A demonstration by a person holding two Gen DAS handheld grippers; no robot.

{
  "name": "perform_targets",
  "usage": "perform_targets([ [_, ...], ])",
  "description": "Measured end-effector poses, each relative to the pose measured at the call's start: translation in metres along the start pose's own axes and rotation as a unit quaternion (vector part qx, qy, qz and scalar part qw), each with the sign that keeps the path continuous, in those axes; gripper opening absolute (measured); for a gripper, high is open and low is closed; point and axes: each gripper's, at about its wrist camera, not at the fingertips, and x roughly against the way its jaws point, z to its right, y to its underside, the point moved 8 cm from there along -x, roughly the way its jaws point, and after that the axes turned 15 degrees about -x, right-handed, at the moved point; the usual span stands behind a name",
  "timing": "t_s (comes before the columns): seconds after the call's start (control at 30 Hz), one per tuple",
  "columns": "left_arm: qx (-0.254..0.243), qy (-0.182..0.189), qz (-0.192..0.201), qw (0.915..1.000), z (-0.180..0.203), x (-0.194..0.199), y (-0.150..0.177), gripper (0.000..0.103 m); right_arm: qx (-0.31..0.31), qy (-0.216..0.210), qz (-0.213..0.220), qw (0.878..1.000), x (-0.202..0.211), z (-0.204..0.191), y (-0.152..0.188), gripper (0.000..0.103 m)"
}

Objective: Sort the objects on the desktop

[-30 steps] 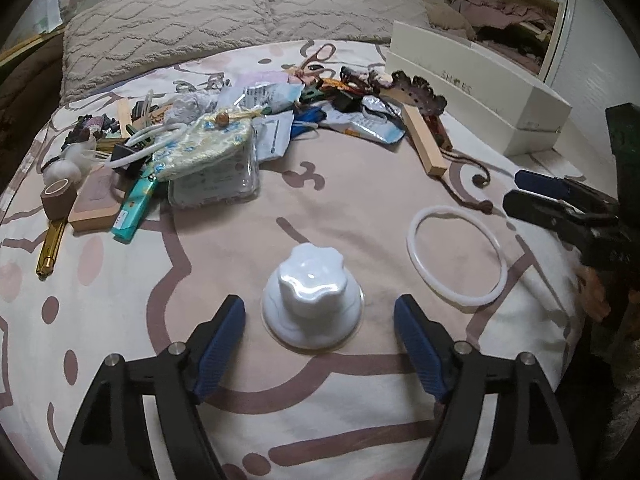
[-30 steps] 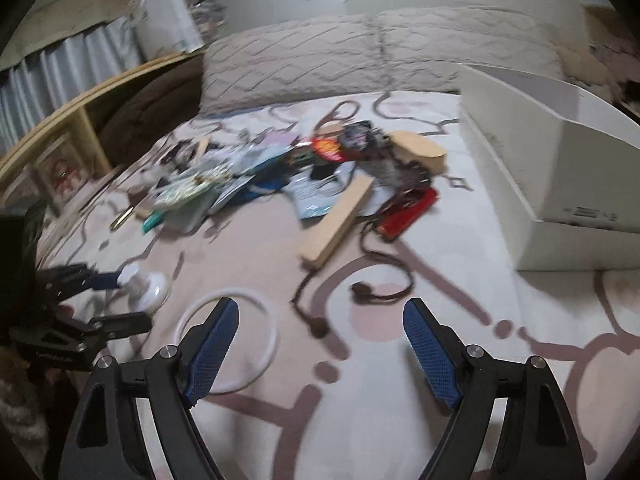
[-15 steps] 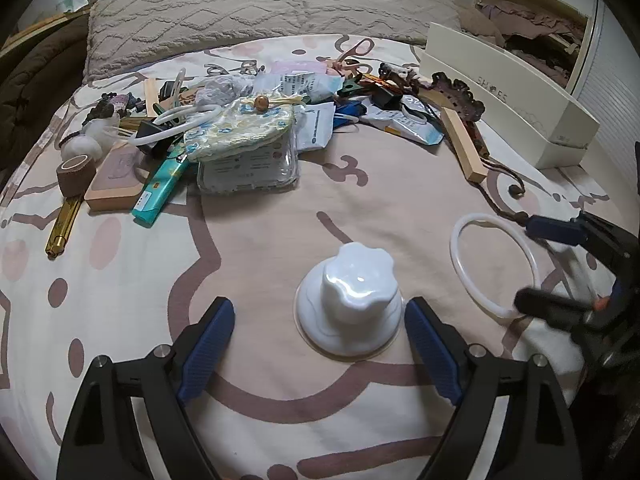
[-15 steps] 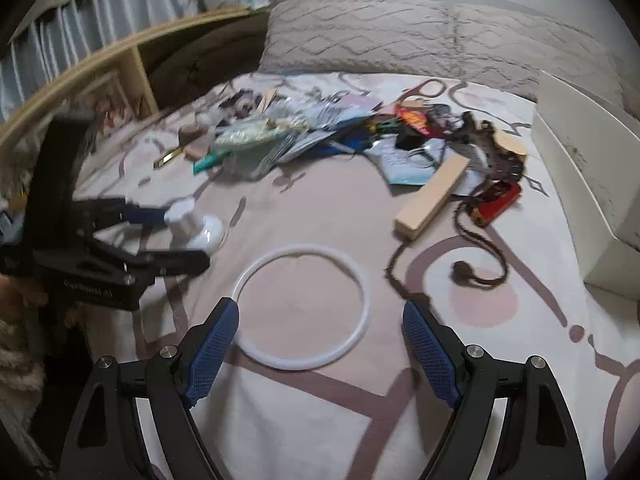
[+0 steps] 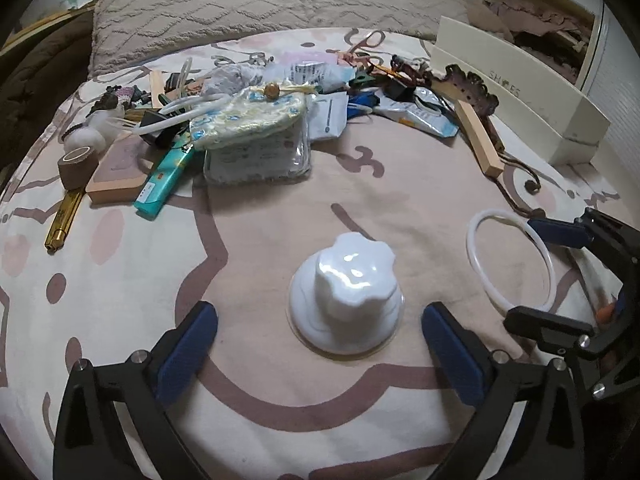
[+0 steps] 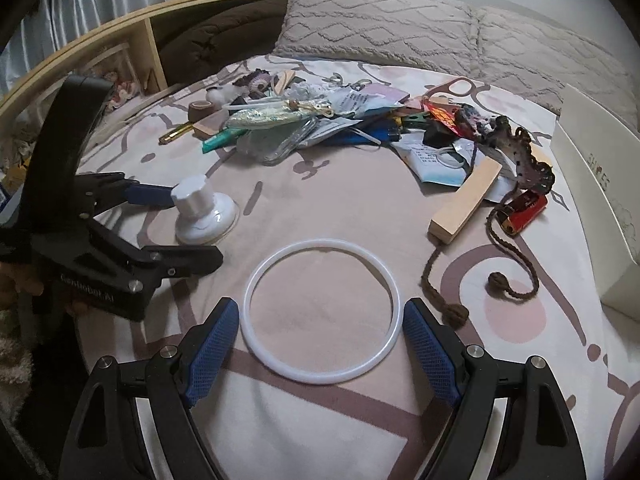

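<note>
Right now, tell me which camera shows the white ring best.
The right wrist view: the white ring lies whole and centred between the open right gripper. The left wrist view shows it at the edge, partly behind that gripper.

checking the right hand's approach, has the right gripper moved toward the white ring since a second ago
Yes. The right gripper has moved toward the left gripper, so the white ring, earlier off to its left, now lies centred between its open jaws.

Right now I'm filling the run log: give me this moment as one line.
left claw: open, just widened, straddling white knob | right claw: open, straddling white ring | nothing gripped
</note>
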Motion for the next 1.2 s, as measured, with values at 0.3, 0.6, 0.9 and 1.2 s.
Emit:
perform_targets([
  [0.3,0.005,-0.004,0.008,1.0,-0.002,0.0,-0.001,0.103,0.003,0.026,-0.001,1.0,-0.013,0.002,-0.002,0.087],
  [0.6,-0.01,-0.005,0.019,0.9998,0.005,0.0,-0.006,0.097,0.004,0.044,0.004,0.999,-0.016,0.005,-0.001,0.096],
  [0.9,0.003,0.008,0.029,0.9995,0.005,0.003,-0.007,0.087,0.001,0.045,0.023,0.999,-0.011,0.006,-0.001,0.094],
  [1.2,0.004,0.006,0.036,0.9993,0.009,0.006,-0.007,0.075,-0.001,0.04,0.03,0.999,-0.009,0.005,-0.003,0.085],
])
